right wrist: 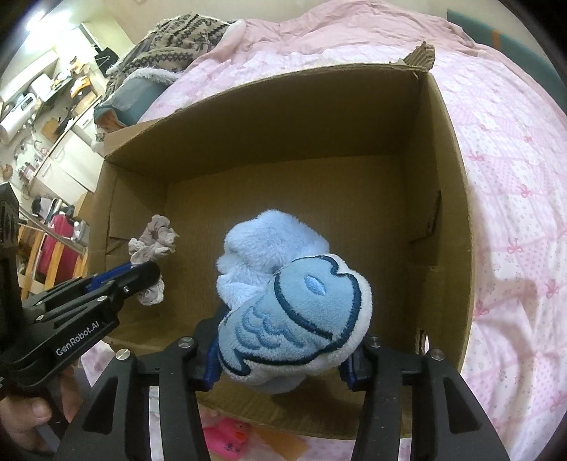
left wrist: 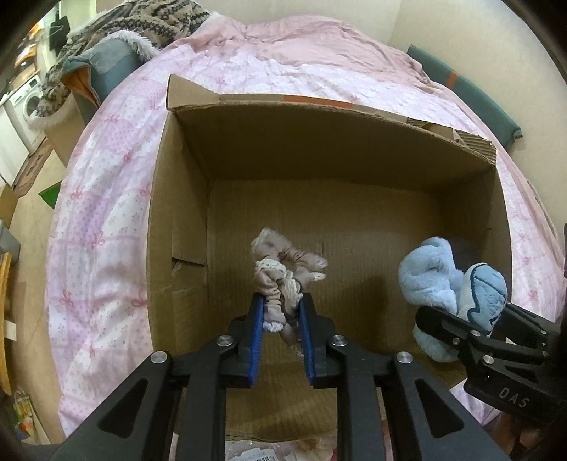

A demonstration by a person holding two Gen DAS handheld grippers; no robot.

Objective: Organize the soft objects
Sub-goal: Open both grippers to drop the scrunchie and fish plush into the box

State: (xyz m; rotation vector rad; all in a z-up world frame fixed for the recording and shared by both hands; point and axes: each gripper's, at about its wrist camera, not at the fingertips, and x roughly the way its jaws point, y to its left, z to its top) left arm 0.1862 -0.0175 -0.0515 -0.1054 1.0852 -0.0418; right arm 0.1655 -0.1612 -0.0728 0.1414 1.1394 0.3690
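Note:
An open cardboard box point(left wrist: 184, 198) point(right wrist: 450, 198) lies on a pink bed. My left gripper point(left wrist: 281, 305) is shut on a beige and cream scrunchie bundle point(left wrist: 283, 269) and holds it over the box floor; the bundle also shows in the right wrist view point(right wrist: 154, 237) with the left gripper point(right wrist: 141, 275). My right gripper point(right wrist: 283, 340) is shut on a light blue plush toy point(right wrist: 290, 305) with an embroidered wing, held above the box's near right part. In the left wrist view the plush point(left wrist: 432, 276) and right gripper point(left wrist: 471, 319) sit at the right.
The pink quilt point(left wrist: 106, 220) point(right wrist: 514, 177) surrounds the box. A patterned blanket point(left wrist: 149, 21) and a blue-grey cushion point(left wrist: 106, 67) lie at the far left. A pink item point(right wrist: 226, 436) lies on the bed before the box. A washing machine point(left wrist: 26, 103) stands far left.

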